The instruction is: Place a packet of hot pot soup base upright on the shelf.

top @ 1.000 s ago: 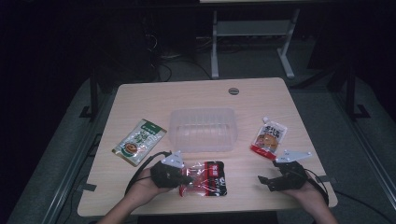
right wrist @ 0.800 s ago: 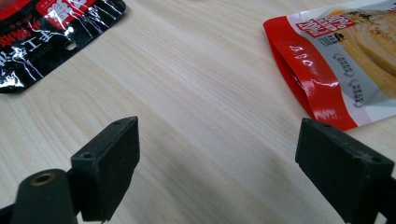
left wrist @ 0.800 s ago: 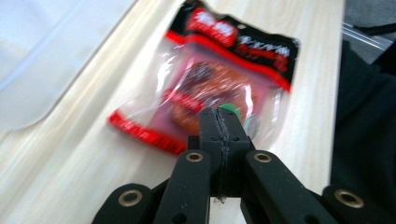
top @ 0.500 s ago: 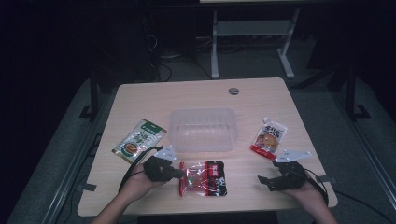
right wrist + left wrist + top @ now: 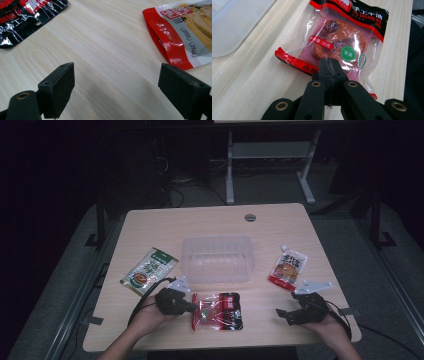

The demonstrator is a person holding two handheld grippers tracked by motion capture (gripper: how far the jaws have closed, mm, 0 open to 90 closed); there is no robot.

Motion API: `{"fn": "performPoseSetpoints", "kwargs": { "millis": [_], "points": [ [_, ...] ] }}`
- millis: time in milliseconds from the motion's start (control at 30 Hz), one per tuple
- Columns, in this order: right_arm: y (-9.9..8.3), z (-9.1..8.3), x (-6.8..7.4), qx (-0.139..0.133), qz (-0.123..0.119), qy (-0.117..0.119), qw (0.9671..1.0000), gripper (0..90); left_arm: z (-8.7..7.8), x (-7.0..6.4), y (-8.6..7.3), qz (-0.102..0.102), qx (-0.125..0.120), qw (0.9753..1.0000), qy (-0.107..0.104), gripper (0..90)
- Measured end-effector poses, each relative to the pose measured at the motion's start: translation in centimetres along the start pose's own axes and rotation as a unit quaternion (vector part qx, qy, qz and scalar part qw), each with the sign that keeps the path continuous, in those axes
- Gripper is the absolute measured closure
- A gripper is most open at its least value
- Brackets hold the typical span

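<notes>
One hand-held gripper (image 5: 329,65) pinches the red packet (image 5: 342,42); the other (image 5: 117,92) gapes wide.

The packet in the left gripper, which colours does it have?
The packet is clear plastic with red and black bands and a green round mark; the left gripper view shows it best.

On the pale wooden counter (image 5: 150,227), a clear rectangular plastic tub (image 5: 218,259) at centre, open side up. Left of the tub, lying flat and well apart from it, a green and white snack packet (image 5: 149,271); right of the tub, a red and white spouted pouch (image 5: 289,268), also flat. Near the far edge, a round grey cable port (image 5: 250,217).
</notes>
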State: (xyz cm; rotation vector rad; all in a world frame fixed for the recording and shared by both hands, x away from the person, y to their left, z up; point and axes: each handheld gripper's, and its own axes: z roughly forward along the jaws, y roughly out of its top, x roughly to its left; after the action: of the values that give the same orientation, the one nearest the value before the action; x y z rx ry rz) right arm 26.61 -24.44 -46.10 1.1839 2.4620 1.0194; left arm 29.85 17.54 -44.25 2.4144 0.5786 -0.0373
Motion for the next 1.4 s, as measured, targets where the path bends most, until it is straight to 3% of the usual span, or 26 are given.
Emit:
{"fn": "performPoseSetpoints", "kwargs": {
  "millis": [200, 333, 567, 600, 867, 1100, 1400],
  "points": [
    [0.0, 0.0, 0.0, 0.000, 0.002, 0.000, 1.0000, 13.3, 0.3, 0.1, -0.1, -0.002, 0.002, 1.0000, -0.003, 89.5],
    [0.0, 0.0, 0.0, -0.001, -0.001, -0.001, 1.0000, 13.3, 0.4, 0.1, -0.1, 0.004, 0.020, 0.9998, 0.000, 89.5],
    [0.3, -0.5, 0.6, -0.016, 0.003, 0.001, 0.9999, 12.9, 0.7, 0.2, -0.2, -0.005, 0.023, 0.9997, 0.001, 89.6],
    [0.6, -0.6, 0.9, -0.019, 0.009, 0.016, 0.9997, 13.0, 0.7, 0.2, -0.2, -0.004, 0.028, 0.9996, 0.002, 89.6],
    [2.2, 0.0, 2.5, -0.034, 0.012, 0.061, 0.9975, 13.3, 0.8, 0.4, -0.3, -0.007, 0.033, 0.9994, 0.005, 89.7],
    [3.8, 0.8, 4.2, -0.043, 0.002, 0.088, 0.9952, 13.5, 0.9, 0.3, -0.3, -0.011, 0.029, 0.9995, 0.005, 89.7],
    [5.7, 3.0, 5.9, -0.031, -0.011, 0.135, 0.9903, 13.4, 0.9, 0.3, -0.3, -0.011, 0.029, 0.9995, 0.006, 89.7]
  ]
}}
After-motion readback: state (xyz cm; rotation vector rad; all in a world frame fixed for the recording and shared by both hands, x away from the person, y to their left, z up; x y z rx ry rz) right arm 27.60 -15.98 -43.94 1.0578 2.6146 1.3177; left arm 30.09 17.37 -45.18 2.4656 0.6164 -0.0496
